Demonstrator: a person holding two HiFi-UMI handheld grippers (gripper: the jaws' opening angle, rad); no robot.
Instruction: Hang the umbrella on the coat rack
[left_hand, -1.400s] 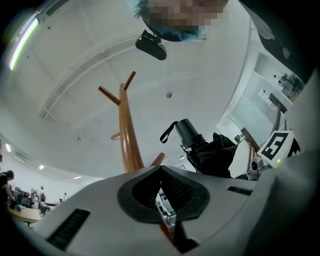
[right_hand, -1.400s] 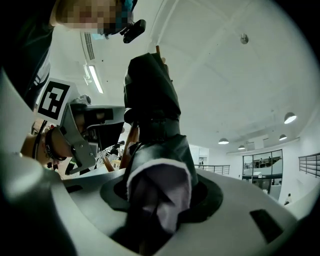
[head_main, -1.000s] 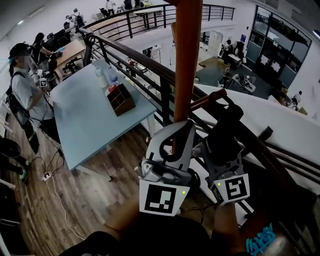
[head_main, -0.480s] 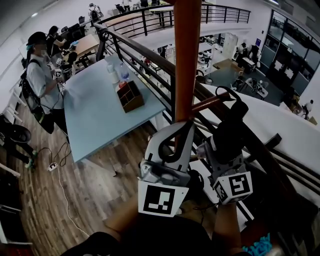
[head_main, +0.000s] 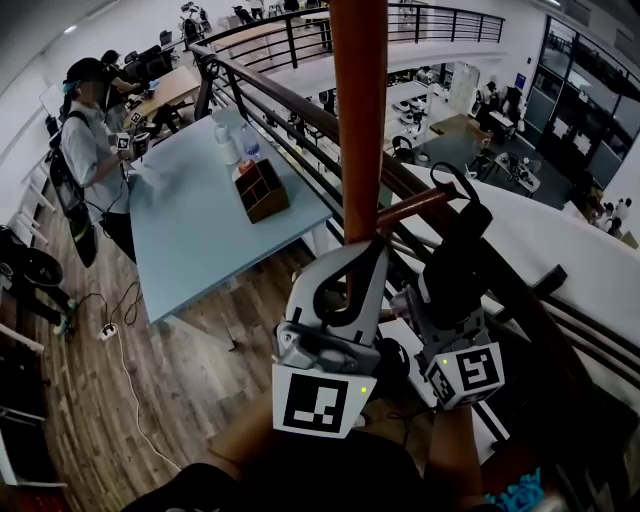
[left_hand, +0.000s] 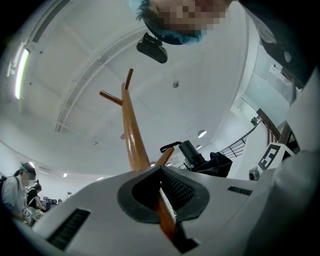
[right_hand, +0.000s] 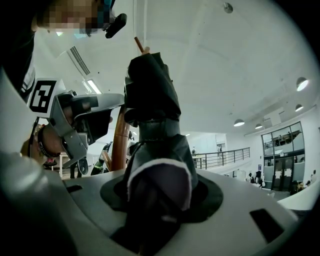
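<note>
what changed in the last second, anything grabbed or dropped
The umbrella's strap loop now stands clear by the tip of the peg; a second ago it did not show. The right gripper barely shifted. Nothing taken or let go: it stays shut on the umbrella, left gripper on the pole.

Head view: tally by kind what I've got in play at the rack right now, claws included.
claws: 2, the left claw closed round the pole, the right claw gripping the umbrella
umbrella: 1, black and folded
coat rack: 1
total: 4
</note>
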